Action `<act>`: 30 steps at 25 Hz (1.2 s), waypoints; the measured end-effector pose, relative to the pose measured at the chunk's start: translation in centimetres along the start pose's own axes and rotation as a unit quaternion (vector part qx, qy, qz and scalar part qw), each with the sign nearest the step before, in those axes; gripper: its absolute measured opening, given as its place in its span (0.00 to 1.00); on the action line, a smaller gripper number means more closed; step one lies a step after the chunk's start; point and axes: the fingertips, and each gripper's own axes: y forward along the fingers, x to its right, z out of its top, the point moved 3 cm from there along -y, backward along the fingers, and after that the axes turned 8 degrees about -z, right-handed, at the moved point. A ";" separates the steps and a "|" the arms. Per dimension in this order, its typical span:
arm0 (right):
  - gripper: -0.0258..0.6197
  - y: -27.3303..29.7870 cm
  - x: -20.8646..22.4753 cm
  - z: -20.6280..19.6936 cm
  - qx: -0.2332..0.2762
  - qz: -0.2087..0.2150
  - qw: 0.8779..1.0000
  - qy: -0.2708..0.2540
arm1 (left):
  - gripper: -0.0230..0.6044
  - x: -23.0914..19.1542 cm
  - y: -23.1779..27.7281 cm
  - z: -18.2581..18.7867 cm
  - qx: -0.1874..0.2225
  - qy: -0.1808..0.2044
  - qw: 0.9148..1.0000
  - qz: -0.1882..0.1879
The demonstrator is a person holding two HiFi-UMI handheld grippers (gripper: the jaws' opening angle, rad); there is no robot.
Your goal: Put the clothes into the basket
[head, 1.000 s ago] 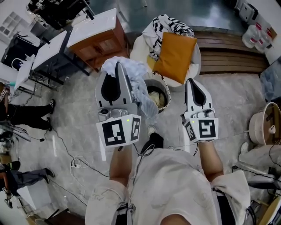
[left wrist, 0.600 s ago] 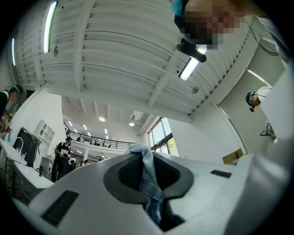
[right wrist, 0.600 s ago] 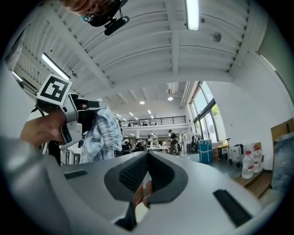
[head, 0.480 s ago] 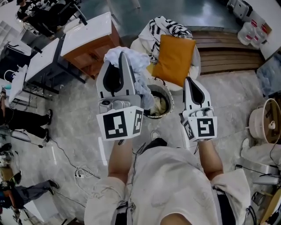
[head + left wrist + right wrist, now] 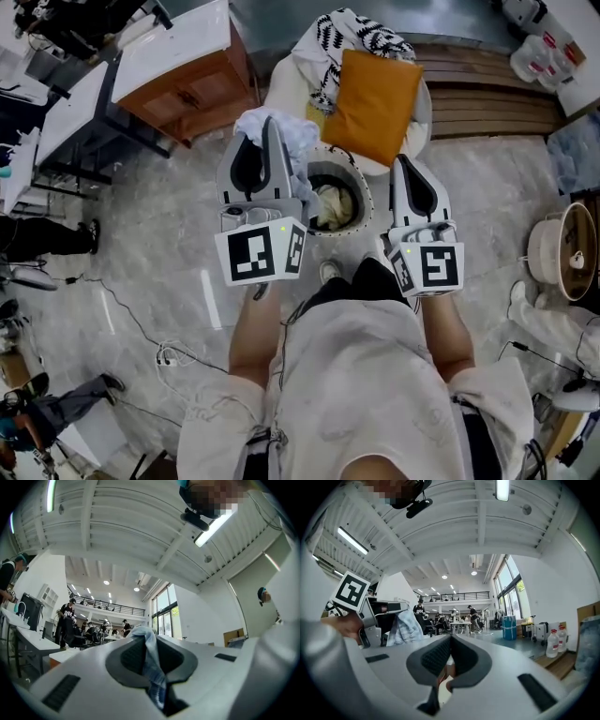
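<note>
My left gripper (image 5: 270, 131) jaws pinch a crumpled pale-blue cloth (image 5: 295, 141). The round woven basket (image 5: 367, 197) sits just beside at four o'clock. My right gripper (image 5: 410, 167) jaws are closed, empty.

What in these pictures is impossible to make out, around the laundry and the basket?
1. The basket: in the head view the left tool and its pale blue cloth cover its left side; how full it is is unclear.
2. The pale blue cloth: bunched; the left gripper view shows only a strip in the jaws, so the garment type is unknown.
3. Both gripper views look across the room and miss the basket.
</note>
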 end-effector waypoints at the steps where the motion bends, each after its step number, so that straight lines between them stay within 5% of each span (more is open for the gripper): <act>1: 0.02 0.7 0.1 -0.5 -0.005 0.003 1.000 0.002 | 0.10 -0.4 0.3 -0.9 -0.009 -0.003 1.000 0.004; 15: 0.02 13.3 2.1 -7.6 -0.069 0.096 0.993 0.017 | 0.10 -4.3 4.6 -15.1 -0.122 -0.037 0.987 0.101; 30: 0.02 20.5 1.1 -16.4 -0.147 0.171 0.974 0.014 | 0.10 -5.0 2.5 -28.6 -0.261 -0.079 0.947 0.170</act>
